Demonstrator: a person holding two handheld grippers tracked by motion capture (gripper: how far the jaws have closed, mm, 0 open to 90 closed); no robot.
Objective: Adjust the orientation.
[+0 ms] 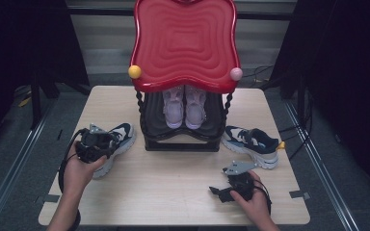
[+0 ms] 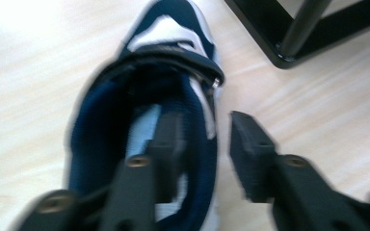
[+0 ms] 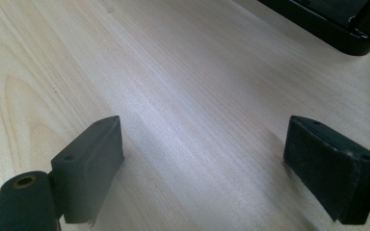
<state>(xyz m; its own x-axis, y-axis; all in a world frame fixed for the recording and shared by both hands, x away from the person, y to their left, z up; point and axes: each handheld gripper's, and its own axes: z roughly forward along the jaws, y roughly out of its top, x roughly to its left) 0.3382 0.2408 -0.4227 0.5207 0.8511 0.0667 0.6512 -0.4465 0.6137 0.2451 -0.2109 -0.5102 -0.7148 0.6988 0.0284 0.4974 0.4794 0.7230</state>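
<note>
While high view hides it, left tongs (image 2: 200, 144) straddle sneaker (image 2: 144, 120) collar unclamped, right tongs (image 3: 202, 168) apart.

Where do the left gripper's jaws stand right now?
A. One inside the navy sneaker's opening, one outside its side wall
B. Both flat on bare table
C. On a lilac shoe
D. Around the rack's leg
A: in the left gripper view, the left gripper straddles the side wall of the navy sneaker.
</note>
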